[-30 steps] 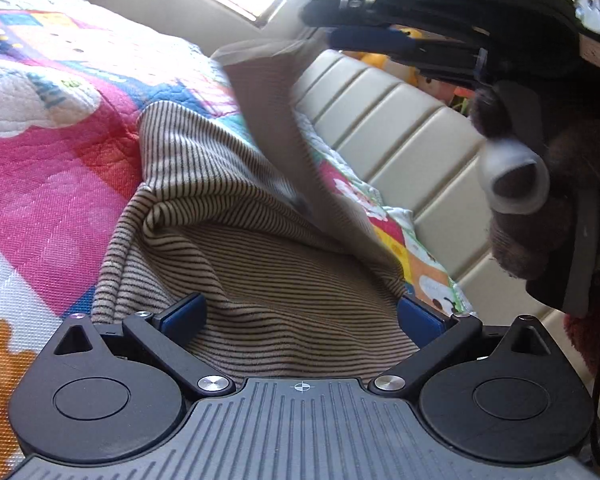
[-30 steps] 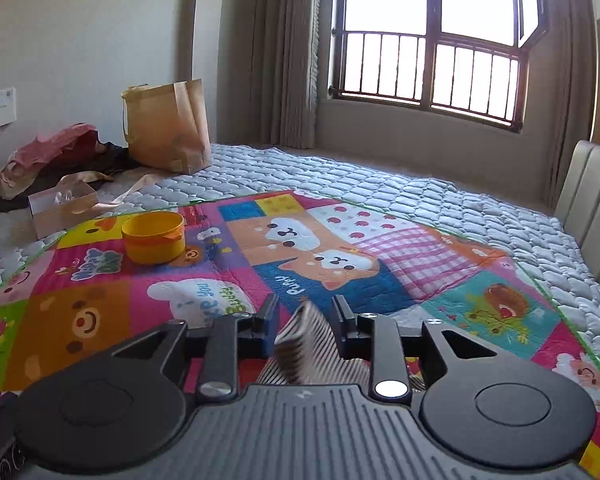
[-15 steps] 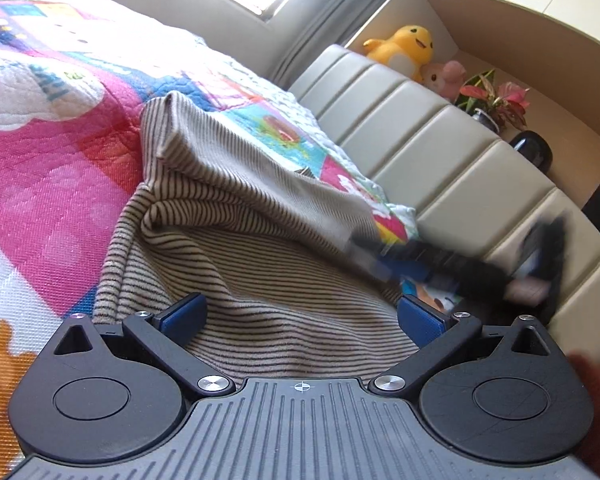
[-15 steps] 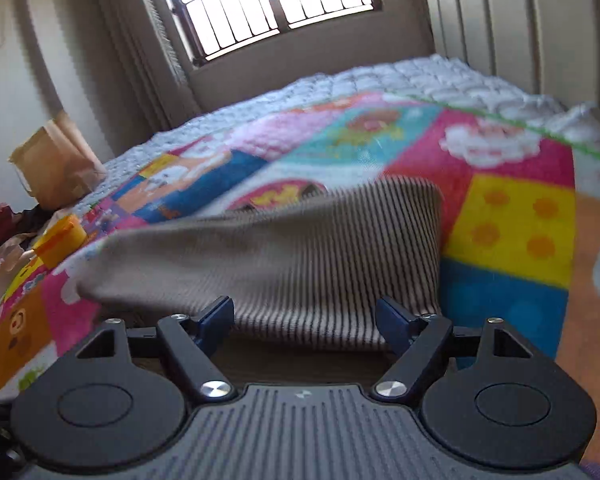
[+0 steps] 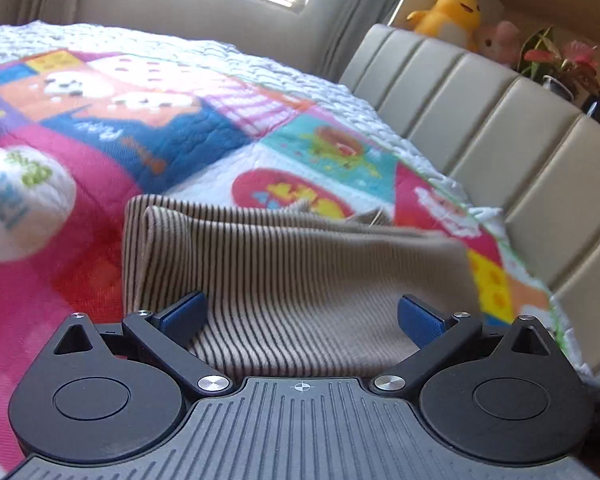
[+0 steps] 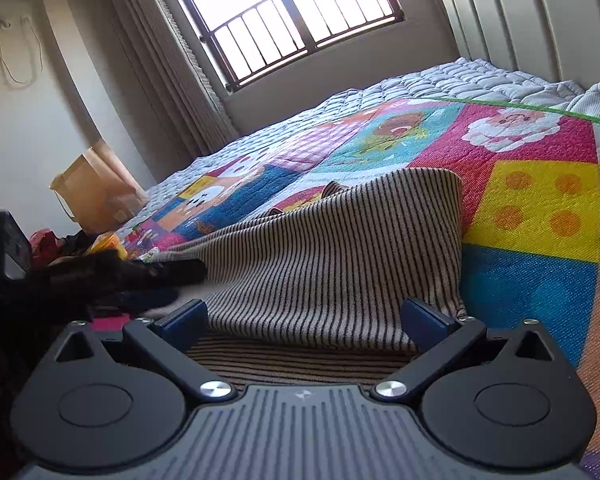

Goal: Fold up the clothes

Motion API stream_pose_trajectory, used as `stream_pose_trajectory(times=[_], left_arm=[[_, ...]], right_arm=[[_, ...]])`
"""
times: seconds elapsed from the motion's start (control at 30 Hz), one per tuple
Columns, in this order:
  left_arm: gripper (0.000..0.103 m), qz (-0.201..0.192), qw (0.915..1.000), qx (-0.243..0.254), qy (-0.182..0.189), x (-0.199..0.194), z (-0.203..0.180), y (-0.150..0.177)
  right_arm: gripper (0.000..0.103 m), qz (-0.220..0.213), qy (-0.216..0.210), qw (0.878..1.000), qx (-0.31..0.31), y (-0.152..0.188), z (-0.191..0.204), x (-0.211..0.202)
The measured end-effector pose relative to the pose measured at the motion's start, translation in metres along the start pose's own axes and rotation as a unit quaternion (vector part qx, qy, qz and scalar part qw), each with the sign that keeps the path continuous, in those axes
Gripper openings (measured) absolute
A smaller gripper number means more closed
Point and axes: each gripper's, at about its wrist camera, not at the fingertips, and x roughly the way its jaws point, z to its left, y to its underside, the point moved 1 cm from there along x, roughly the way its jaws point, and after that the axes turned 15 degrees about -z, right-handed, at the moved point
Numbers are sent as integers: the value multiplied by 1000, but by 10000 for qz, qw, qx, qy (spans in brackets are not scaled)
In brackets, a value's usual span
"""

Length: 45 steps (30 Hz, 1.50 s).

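Striped top (image 5: 296, 276): folded, flat on patchwork quilt (image 5: 100, 184), near headboard (image 5: 500, 128). Left gripper (image 5: 302, 316): low over near edge of top, fingers spread wide, cloth between them, nothing clamped. Right gripper (image 6: 304, 316): low at top (image 6: 340, 256), likewise wide apart, tilted view; left gripper (image 6: 100, 276) dark blur at left

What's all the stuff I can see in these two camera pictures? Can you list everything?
Striped garment: one, beige with dark stripes, folded on the quilt.
Quilt: one, multicoloured cartoon patches, covering the bed.
Headboard: one, cream, padded, right of the bed.
Plush duck: one, yellow, on the ledge above the headboard.
Paper bag: one, brown, far end of the bed.
Window: one, dark bars, far wall.
Left gripper: black, blue pads, open.
Right gripper: black, blue pads, open.
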Motion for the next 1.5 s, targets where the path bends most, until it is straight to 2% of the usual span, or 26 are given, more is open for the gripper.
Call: stream_pose_trajectory(times=[0.13, 0.23, 0.43, 0.53, 0.6, 0.67, 0.73, 0.83, 0.9, 0.93, 1.07, 1.2, 1.37, 1.47, 1.5], left_arm=[[103, -73, 9991, 418, -57, -1, -9, 5], [103, -121, 9995, 272, 47, -6, -1, 6], [103, -140, 9996, 206, 150, -6, 2, 6], [103, -148, 9995, 202, 169, -7, 2, 6], [103, -154, 9995, 199, 182, -7, 3, 6], [103, -160, 9995, 196, 195, -8, 3, 6], [103, -163, 9995, 183, 205, -8, 3, 6], [103, -164, 9995, 161, 221, -9, 4, 6], [103, -168, 9995, 141, 246, -9, 5, 5], [103, -175, 9994, 124, 259, -9, 5, 5], [103, -220, 9993, 19, 311, -12, 8, 4], [103, -255, 9990, -78, 369, -14, 12, 4], [103, -312, 9982, -208, 461, -17, 16, 3], [103, -424, 9966, -444, 549, -21, 22, 1], [103, -482, 9954, -590, 573, -23, 26, -1]], right_arm=[[103, 113, -90, 9999, 16, -1, -1, 3], [103, 284, -312, 9991, -23, -1, 1, 7], [102, 158, -255, 9995, -124, -2, 7, 4], [85, -170, 99, 9995, -239, -18, 10, -3], [58, -378, 527, 9950, -758, -35, 17, -1], [52, -549, 806, 9884, -1164, -52, 21, 5], [51, -532, 904, 9856, -1330, -67, 18, 18], [51, -138, 997, 9862, -1314, -66, 6, 42], [51, 452, 1212, 9835, -1263, -47, -8, 62], [51, 561, 1296, 9805, -1368, -36, -12, 68], [53, 372, 1177, 9755, -1823, -44, 8, 64], [51, 216, 774, 9679, -2381, -64, 42, 80], [51, 667, 913, 9725, -2035, -68, 33, 141], [42, 1140, 990, 9742, -1675, -48, 16, 172], [40, 1040, 977, 9733, -1796, -42, 18, 172]])
